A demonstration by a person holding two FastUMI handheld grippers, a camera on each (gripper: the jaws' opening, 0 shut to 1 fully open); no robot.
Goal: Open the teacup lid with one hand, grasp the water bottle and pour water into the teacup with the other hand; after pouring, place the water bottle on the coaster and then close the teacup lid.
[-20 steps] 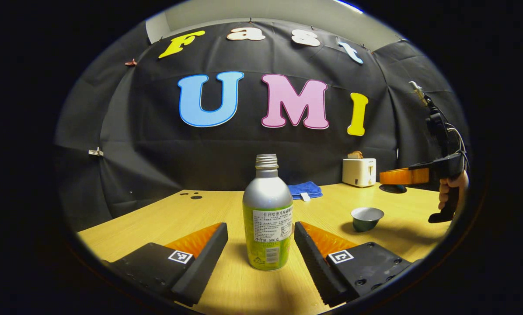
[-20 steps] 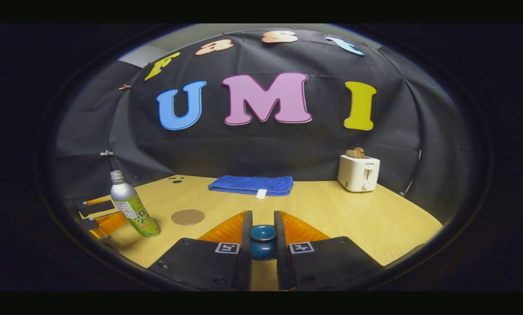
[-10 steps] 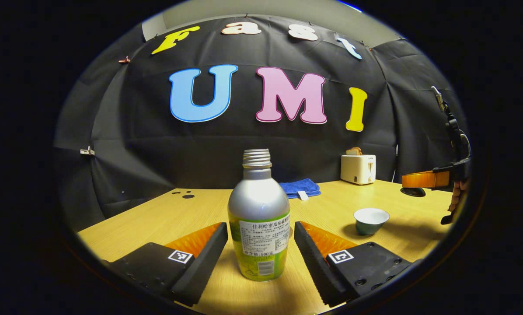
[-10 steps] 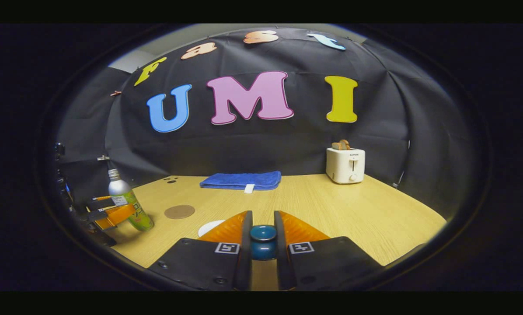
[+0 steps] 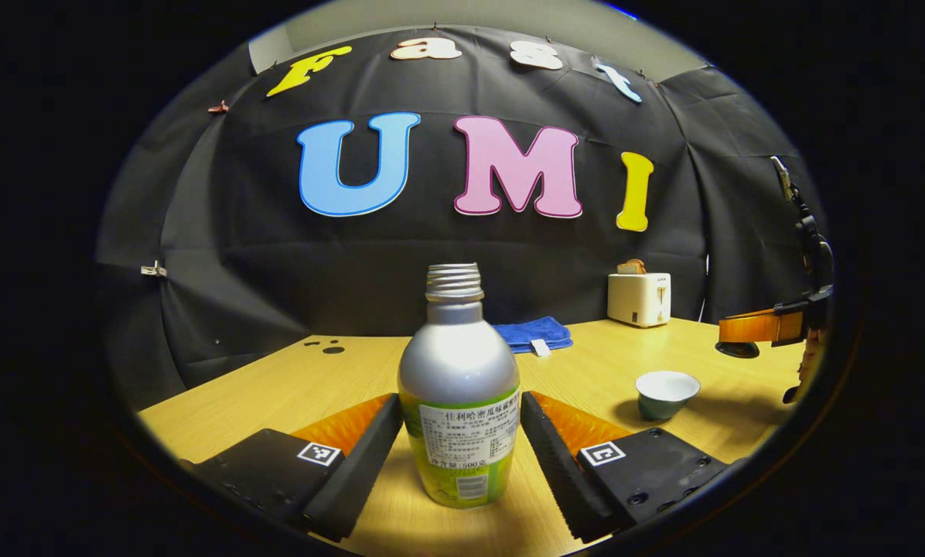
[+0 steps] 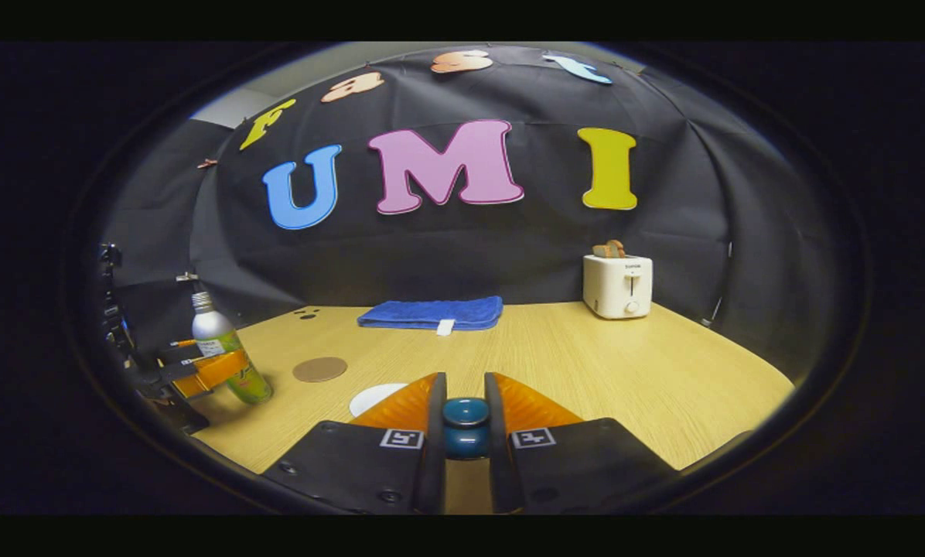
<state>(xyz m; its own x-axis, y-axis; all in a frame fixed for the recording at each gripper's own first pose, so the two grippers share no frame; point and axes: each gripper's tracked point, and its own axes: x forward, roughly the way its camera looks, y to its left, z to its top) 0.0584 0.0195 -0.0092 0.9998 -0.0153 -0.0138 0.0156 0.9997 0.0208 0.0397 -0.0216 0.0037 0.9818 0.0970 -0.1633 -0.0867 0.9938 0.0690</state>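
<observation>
A silver and green water bottle [image 5: 459, 387], uncapped, stands upright on the wooden table [image 5: 292, 387]. My left gripper [image 5: 460, 408] is open around its lower body, a finger close on each side. The open teacup [image 5: 667, 393] sits to the right. In the right gripper view the bottle [image 6: 226, 362] and the left gripper [image 6: 199, 371] are at far left, and the cup's white rim [image 6: 373, 399] peeks from behind a finger. My right gripper [image 6: 465, 391] is shut on the blue knob of the teacup lid [image 6: 465, 425], held above the table. The round brown coaster [image 6: 319, 369] lies beside the bottle.
A folded blue towel [image 6: 431, 313] lies at the back of the table. A white toaster [image 6: 617, 285] with bread in it stands at the back right. In the left gripper view the right gripper [image 5: 756, 329] and a hand [image 5: 807, 363] hover at far right.
My left gripper has moved forward, so the bottle now sits deeper between its open fingers. The right gripper carried the lid farther right, away from the cup.
</observation>
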